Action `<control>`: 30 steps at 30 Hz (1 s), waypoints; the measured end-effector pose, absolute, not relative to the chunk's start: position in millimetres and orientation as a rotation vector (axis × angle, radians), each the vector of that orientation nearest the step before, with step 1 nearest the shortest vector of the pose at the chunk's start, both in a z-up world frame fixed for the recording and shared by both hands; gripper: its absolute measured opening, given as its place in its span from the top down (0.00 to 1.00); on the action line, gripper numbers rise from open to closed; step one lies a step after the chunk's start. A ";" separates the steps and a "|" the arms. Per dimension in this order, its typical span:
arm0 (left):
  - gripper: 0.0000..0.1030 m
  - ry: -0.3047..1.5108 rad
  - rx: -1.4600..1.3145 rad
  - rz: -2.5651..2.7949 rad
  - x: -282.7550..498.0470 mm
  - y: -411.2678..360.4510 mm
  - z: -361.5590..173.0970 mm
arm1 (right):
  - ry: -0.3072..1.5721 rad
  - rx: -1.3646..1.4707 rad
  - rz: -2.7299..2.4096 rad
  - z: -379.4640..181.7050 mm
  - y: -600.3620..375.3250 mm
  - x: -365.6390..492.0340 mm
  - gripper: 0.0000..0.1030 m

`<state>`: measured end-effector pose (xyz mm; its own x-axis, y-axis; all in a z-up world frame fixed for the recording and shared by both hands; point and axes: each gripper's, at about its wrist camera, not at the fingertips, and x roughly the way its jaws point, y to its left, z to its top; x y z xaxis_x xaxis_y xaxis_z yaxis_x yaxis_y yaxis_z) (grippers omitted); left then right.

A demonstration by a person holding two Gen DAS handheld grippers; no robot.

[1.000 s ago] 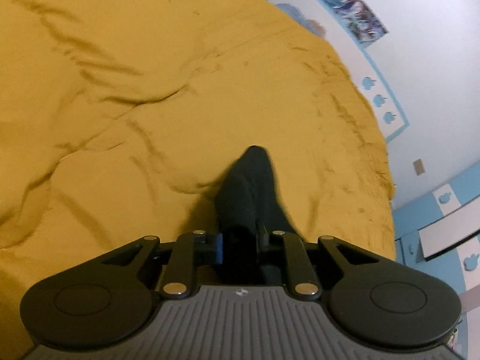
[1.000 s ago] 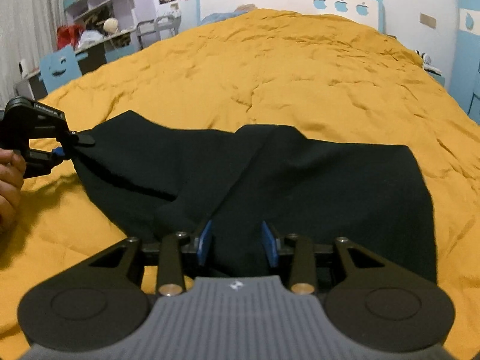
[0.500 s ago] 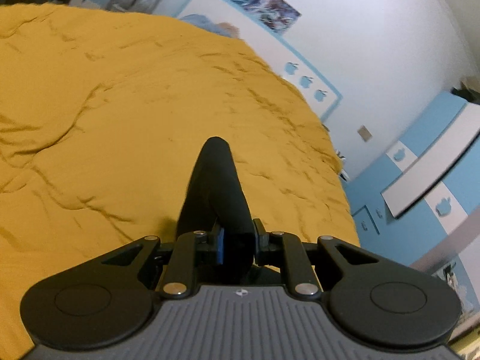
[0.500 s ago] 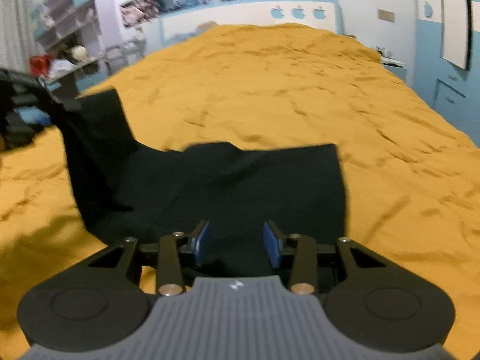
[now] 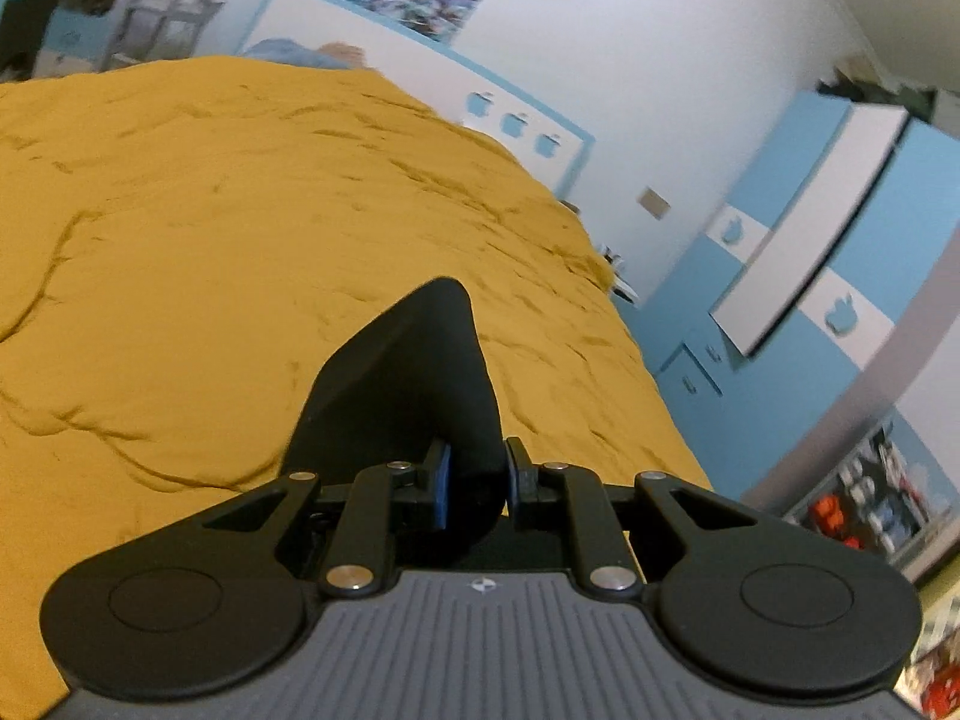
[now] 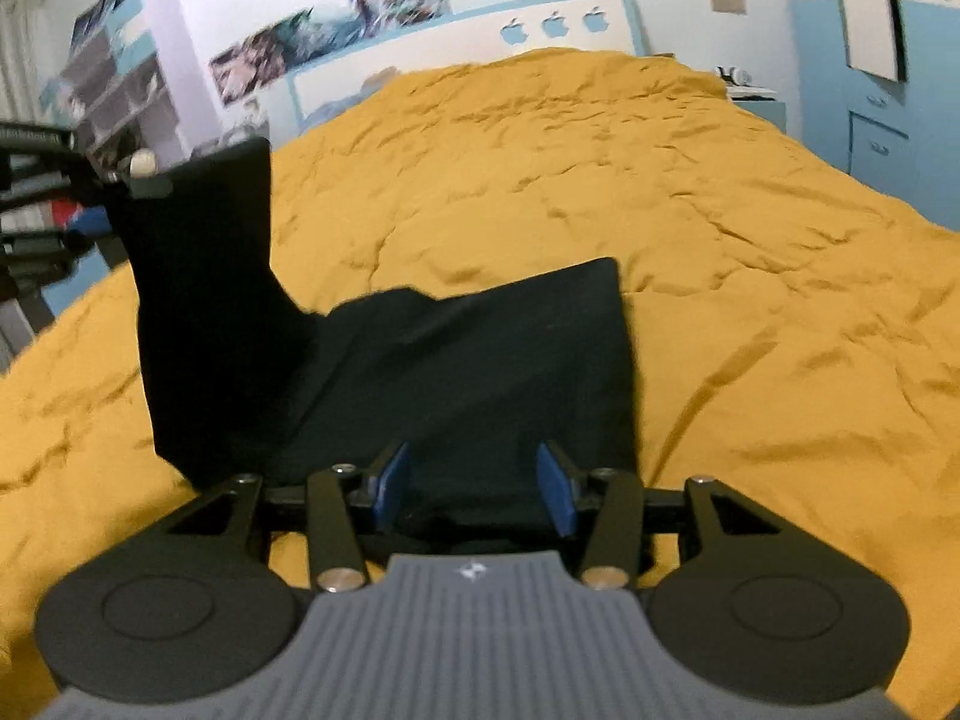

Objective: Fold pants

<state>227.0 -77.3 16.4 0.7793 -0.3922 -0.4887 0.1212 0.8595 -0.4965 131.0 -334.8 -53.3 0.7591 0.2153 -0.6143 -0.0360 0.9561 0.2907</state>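
Note:
Black pants (image 6: pixel 456 372) lie on a yellow bedspread (image 6: pixel 660 228). My left gripper (image 5: pixel 474 483) is shut on one end of the pants (image 5: pixel 414 384), which sticks up between its blue pads. In the right wrist view that end hangs raised at the left, held by the left gripper (image 6: pixel 90 204). My right gripper (image 6: pixel 474 492) has its blue pads wide apart over the near edge of the pants; the cloth runs between the jaws, and I cannot tell whether it is gripped.
A white and blue headboard (image 6: pixel 468 42) stands at the far end of the bed. Blue cabinets (image 5: pixel 780 276) line the right wall. Shelves (image 6: pixel 114 90) stand at the far left.
My left gripper has lifted its end of the pants well up off the bed. The pants now look shorter and bunched toward the right gripper.

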 end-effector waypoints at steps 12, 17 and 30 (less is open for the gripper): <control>0.96 0.694 -0.299 -0.380 230.3 -157.4 3.5 | 0.664 0.395 0.107 -53.8 -376.9 117.6 0.57; 0.77 0.706 -0.357 -0.261 221.1 -110.8 -13.6 | 0.680 0.433 0.181 -47.2 -378.4 124.6 0.57; 0.55 0.904 -0.511 -0.075 226.4 -14.2 -71.7 | 0.881 0.704 0.288 -63.3 -332.8 199.9 0.57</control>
